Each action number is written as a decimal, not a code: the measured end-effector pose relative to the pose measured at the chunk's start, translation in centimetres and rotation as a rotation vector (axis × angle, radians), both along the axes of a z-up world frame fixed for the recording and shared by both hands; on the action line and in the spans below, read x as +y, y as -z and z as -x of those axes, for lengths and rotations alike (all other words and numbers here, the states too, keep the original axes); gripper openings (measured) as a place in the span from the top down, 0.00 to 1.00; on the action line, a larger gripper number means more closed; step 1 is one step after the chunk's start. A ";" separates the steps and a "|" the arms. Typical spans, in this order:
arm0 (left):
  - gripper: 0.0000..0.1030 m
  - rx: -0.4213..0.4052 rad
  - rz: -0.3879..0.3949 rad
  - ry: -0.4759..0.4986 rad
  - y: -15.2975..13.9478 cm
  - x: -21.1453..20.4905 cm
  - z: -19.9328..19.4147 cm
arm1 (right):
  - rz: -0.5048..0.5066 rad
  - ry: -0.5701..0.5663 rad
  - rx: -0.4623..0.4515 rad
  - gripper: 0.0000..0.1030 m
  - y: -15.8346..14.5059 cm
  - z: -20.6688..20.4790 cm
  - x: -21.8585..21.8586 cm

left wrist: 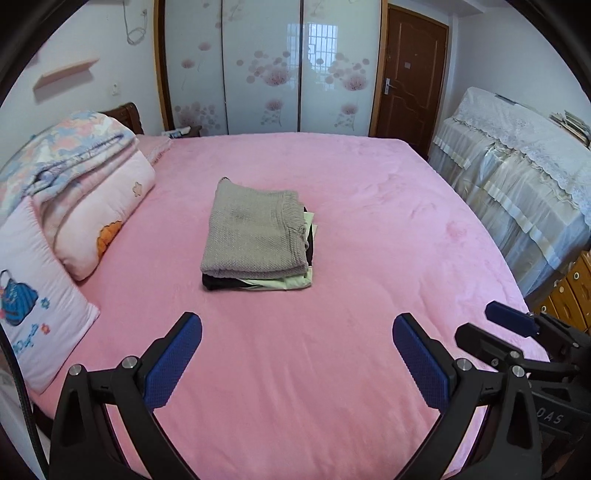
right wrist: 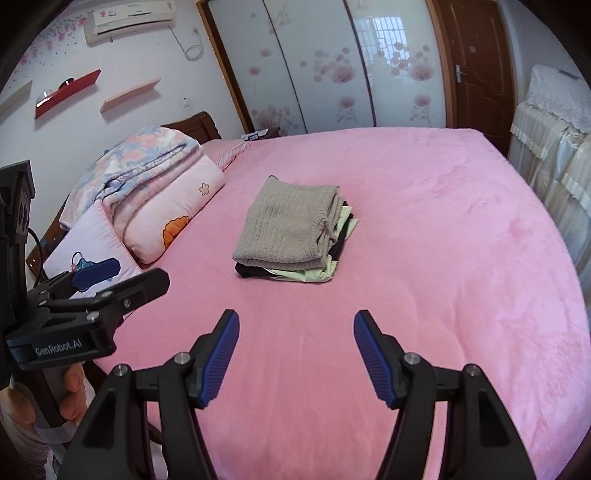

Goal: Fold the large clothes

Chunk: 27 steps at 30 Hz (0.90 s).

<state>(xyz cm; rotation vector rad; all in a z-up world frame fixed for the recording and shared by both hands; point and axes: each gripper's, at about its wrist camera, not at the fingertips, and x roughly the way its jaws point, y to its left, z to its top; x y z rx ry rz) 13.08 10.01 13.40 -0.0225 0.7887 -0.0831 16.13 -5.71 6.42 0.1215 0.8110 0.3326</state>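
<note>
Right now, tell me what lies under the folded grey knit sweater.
Under the folded grey knit sweater lie a black garment and a pale green garment, edges only; the rest is covered.

- Location type: home bedroom.
- Evidence: bed with pink cover point(left wrist: 369, 206); stacked pillows point(left wrist: 107, 221) at its head; sliding wardrobe with floral panels point(left wrist: 266, 66); wooden door point(left wrist: 410, 77); wall-mounted air conditioner point(right wrist: 129, 20).

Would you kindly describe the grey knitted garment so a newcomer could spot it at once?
Start from the pink bed. Near its middle sits a small stack of folded clothes, well right of the quilts and pillows at the headboard. The grey knitted garment is the top layer, ribbed and taupe, above a black piece and a pale green one.
</note>
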 end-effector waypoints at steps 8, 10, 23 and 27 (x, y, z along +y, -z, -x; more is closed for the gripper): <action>0.00 -0.048 0.026 -0.035 1.5 -3.5 8.8 | -0.007 0.071 -0.025 0.36 0.2 7.8 -3.4; 0.00 -0.048 0.029 -0.049 2.5 -4.1 10.3 | 0.003 0.095 -0.031 0.36 0.9 9.6 -4.3; 0.01 -0.023 0.033 -0.096 8.2 -7.2 15.6 | 0.078 0.177 -0.056 0.35 6.0 16.1 -6.1; 0.01 0.001 0.044 -0.103 8.9 -7.5 16.0 | 0.071 0.180 -0.058 0.35 6.5 16.6 -6.6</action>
